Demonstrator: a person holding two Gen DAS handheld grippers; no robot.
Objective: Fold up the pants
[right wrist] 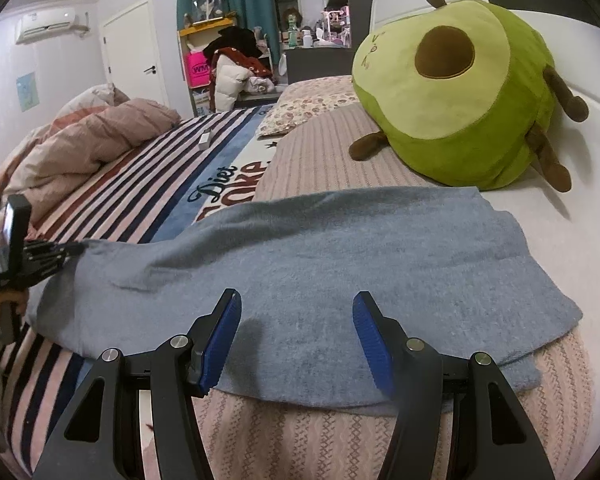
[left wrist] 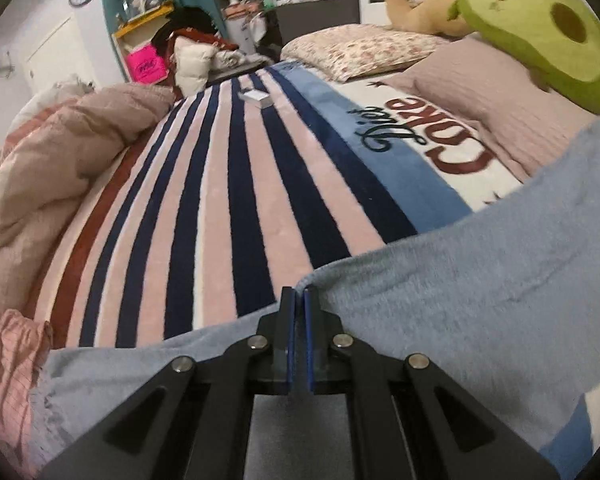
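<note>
I see the striped blanket (left wrist: 220,200) covering the bed, with the grey-blue pants (right wrist: 320,256) spread across it and over the pink pillow (right wrist: 332,152) below the avocado plush (right wrist: 452,92). My left gripper (left wrist: 299,304) is pinched together on the pants' edge at their far left end. My right gripper (right wrist: 296,320) stands wide apart, its fingers over the near hem.
</note>
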